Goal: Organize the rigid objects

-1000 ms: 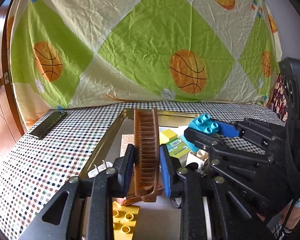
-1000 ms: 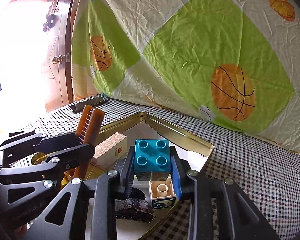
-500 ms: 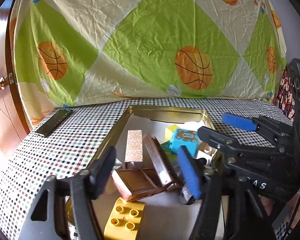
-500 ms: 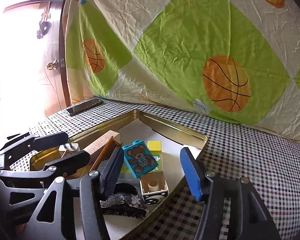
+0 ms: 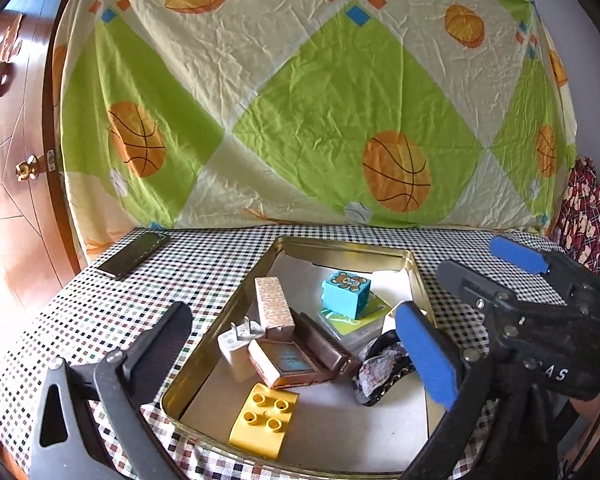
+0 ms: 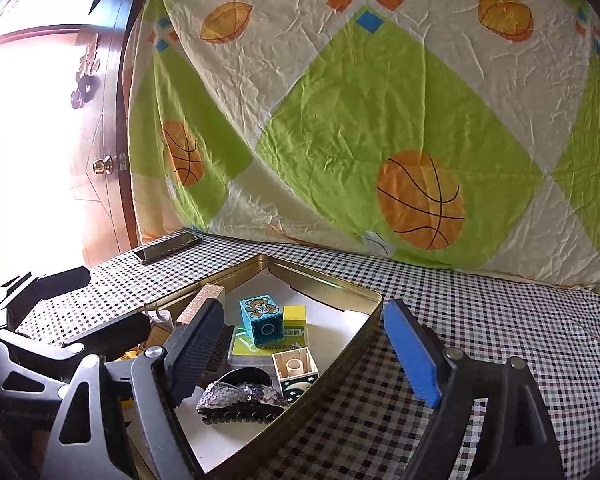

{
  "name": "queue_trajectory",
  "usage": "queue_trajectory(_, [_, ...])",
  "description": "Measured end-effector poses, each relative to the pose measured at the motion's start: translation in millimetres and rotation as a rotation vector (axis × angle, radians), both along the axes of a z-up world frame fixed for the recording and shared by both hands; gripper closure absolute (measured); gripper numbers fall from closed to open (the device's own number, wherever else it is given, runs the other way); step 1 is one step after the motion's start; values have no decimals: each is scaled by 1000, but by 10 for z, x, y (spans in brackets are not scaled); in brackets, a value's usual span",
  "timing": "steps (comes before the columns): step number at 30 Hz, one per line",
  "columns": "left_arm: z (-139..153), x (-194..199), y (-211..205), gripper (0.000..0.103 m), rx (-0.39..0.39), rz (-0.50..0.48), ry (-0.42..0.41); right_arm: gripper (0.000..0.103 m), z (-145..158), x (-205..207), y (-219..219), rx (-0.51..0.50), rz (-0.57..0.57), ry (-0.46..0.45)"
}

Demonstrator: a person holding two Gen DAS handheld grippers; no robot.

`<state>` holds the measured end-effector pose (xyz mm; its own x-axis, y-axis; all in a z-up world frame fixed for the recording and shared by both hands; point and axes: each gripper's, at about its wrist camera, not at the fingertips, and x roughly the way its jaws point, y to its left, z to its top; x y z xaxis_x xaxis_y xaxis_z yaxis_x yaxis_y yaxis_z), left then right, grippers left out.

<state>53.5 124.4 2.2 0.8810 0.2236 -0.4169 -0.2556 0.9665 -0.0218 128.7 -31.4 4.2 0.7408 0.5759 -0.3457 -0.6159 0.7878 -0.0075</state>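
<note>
Checked table (image 5: pixel 100 312) under a basketball-print sheet, gold tin tray (image 5: pixel 342 243) near its middle holding comb (image 5: pixel 320 344), bear block (image 5: pixel 346 294), yellow brick (image 5: pixel 264 420). Both tongs, left (image 5: pixel 296 344) and right (image 6: pixel 300 344), gaping and empty over the tray. Best lifted straight up, clear of the rim, before seeking any further piece.

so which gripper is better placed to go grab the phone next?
Left. The phone lies outside the tin on the left side of the checkered cloth, nearer the left gripper. The right gripper sits across the tin. Both are open, holding nothing.
</note>
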Motion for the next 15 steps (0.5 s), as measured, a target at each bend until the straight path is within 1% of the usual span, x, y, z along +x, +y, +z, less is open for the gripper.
queue_trajectory(3, [1, -16, 18, 0, 1, 27, -3, 19, 18, -37, -26, 1, 0, -8])
queue_trajectory(7, [-16, -35, 60, 0, -7, 36, -10, 19, 48, -87, -54, 8, 0, -24])
queue_trajectory(15, [-10, -62, 13, 1, 38, 56, -21, 17, 111, -182, -71, 20, 23, -50])
